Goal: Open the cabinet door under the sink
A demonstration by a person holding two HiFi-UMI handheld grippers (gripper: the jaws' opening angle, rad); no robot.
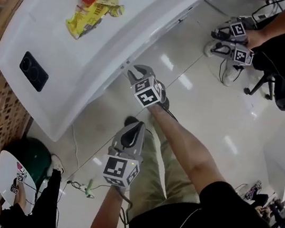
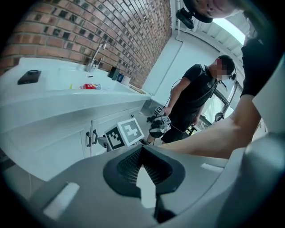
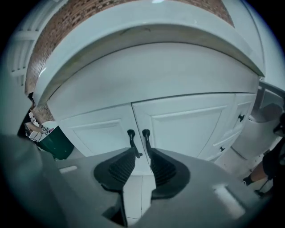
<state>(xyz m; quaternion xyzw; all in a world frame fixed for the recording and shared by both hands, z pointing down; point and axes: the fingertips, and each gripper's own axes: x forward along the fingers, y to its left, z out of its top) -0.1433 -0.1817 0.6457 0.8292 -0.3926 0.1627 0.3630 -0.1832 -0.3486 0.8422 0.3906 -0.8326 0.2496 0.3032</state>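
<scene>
White cabinet doors [image 3: 187,122], black handles [image 3: 146,136] before released right hand-held gripper [image 3: 141,154], green bin [image 3: 55,142] alongside.

We see smooth, white-painted cabinet doors [image 3: 182,124] with dark matt handles [image 3: 131,136] straight ahead of the right gripper [image 3: 141,153], a glossy white countertop [image 1: 87,59] above them, a shiny tiled floor [image 1: 204,94] below, and that gripper's own ribbed, matt black pads [image 3: 120,167].

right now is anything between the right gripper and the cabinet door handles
Nothing visible does. The right gripper's open jaws point straight at the two black handles where the white doors meet, with only open space between.
</scene>
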